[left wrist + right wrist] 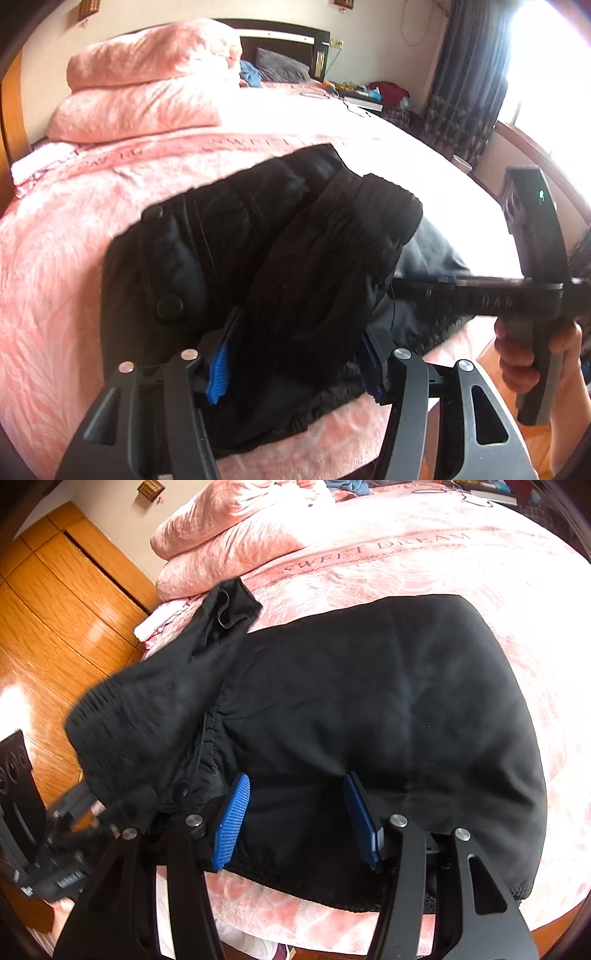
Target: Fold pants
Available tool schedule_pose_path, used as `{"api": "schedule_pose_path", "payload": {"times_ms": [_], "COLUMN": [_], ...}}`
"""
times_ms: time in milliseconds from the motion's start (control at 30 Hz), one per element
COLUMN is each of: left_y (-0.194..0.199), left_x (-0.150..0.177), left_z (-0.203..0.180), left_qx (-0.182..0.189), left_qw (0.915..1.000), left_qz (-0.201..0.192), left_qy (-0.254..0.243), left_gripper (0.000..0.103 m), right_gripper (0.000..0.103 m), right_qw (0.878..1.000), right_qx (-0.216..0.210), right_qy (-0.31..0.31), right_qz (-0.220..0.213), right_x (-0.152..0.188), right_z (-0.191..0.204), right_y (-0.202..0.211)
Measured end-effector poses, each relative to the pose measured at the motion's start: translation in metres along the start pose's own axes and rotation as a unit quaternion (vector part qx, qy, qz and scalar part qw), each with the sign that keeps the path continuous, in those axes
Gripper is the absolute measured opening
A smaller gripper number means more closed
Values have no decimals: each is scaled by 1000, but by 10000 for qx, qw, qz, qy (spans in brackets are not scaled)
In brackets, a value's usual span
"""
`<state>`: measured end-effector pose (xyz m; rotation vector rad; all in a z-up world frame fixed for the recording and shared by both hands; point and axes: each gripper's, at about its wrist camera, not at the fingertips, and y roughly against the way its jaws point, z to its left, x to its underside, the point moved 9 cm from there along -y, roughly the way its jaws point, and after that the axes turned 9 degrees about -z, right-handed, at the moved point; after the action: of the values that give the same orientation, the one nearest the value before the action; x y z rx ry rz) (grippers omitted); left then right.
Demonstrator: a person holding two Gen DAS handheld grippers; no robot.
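Black pants (388, 716) lie folded on a pink bed (424, 561) near its front edge. My right gripper (295, 819) is open, its blue pads (232, 819) spread just above the pants' near edge, holding nothing. My left gripper (295, 362) stands wide, and a raised bunch of the pants (321, 266) fills the gap between its blue pads (218, 373); whether it grips is unclear. In the right wrist view this lifted part (155, 716) hangs left of the folded pants, with the left gripper (74, 834) blurred below it. The right gripper's body (532, 288) shows in the left wrist view.
A pile of folded pink blankets (147, 81) sits at the far left of the bed. A dark headboard (288, 37) and a cluttered nightstand (369, 92) stand behind. Wooden floor (55, 620) runs left of the bed. Curtains (469, 74) and a bright window are on the right.
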<state>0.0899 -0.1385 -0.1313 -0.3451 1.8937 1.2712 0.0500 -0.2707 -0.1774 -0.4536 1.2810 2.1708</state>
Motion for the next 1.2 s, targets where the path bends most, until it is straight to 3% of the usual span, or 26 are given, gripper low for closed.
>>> {"api": "schedule_pose_path", "payload": {"times_ms": [100,233,300,400,500,567,733,800,967,1133,1200], "left_y": [3,33,43,36,8,-6,-1,14,34,48,50], "left_x": [5,17,16,16,29,37,34,32,35,40,43], "left_z": [-4,-20,-19,-1,21,23,19,26,55,83,92], "left_qx": [111,697,795,394,32,2,63,128,-225,-637,-792], "left_qw": [9999,9965,9950,9972,9963,9964,9957,9934,9896,9846,9822], "left_qz": [63,-72,-154,-151,226,422,356,193,69,-66,-77], "left_qy": [81,445,584,625,826,741,849,1124,1417,1625,1702], "left_gripper": [59,60,66,68,68,69,69,70,74,83,95], "right_gripper": [53,53,54,54,54,54,56,69,75,82,86], "right_qw": [10000,10000,10000,10000,10000,9999,9999,9998,9975,9968,9955], "right_qx": [30,12,11,29,54,99,113,-91,-643,-777,-875], "right_qy": [24,-14,-28,-23,9,73,-27,-153,-251,-195,-336], "right_qz": [2,6,9,5,16,54,27,-91,-180,23,120], "right_x": [0,0,0,0,1,2,-2,-5,-17,-20,-20], "right_z": [-3,-5,-6,-6,-5,-5,-5,-2,19,37,38], "right_y": [1,2,1,1,1,-1,8,17,30,8,-3]}}
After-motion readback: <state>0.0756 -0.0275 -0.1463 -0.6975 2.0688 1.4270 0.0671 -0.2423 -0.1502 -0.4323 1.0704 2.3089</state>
